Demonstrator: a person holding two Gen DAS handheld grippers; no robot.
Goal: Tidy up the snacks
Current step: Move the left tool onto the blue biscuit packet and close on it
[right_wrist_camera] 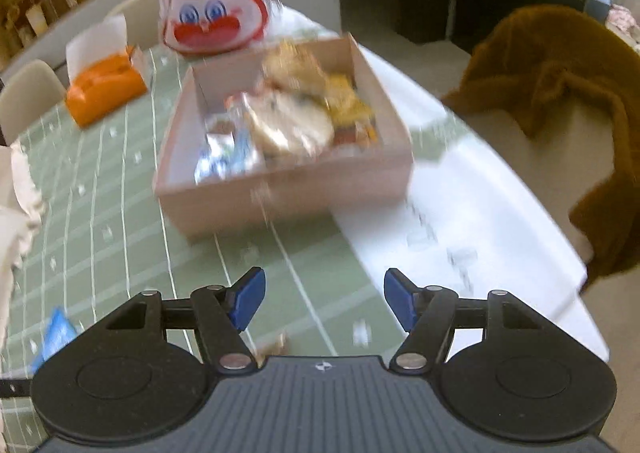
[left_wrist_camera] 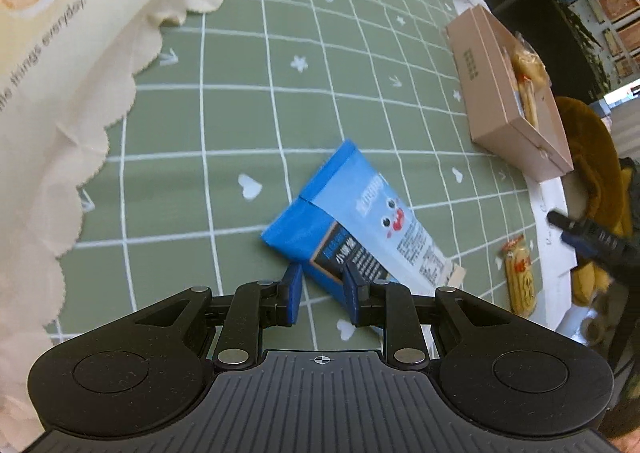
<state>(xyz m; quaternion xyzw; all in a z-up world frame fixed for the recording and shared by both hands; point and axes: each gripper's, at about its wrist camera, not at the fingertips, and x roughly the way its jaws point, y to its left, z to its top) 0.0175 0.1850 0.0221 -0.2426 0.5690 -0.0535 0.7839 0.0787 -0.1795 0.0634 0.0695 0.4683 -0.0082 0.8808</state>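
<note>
Green checked cloth is covering the desk (left_wrist_camera: 248,109). Your left gripper (left_wrist_camera: 322,285) fingers are straddling the blue snack pack's (left_wrist_camera: 352,221) near corner at lower centre, not yet pinching. Right gripper (right_wrist_camera: 324,299) fingers are spreading wide before the snack-filled cardboard box (right_wrist_camera: 280,197). Pack print is unreadable.

Right wrist view smeared by motion: snacks inside the cardboard box (right_wrist_camera: 280,189) too blurred to identify. Blue packet (right_wrist_camera: 56,329), left of the box, cut off behind the right claw (right_wrist_camera: 324,303) body. In the left wrist view, near corner of blue packet (left_wrist_camera: 352,225) hidden behind left claw (left_wrist_camera: 322,285); grip uncertain. Box contents mostly hidden by its wall. Cream cloth (left_wrist_camera: 60,93) cropped at the frame's left edge.
</note>
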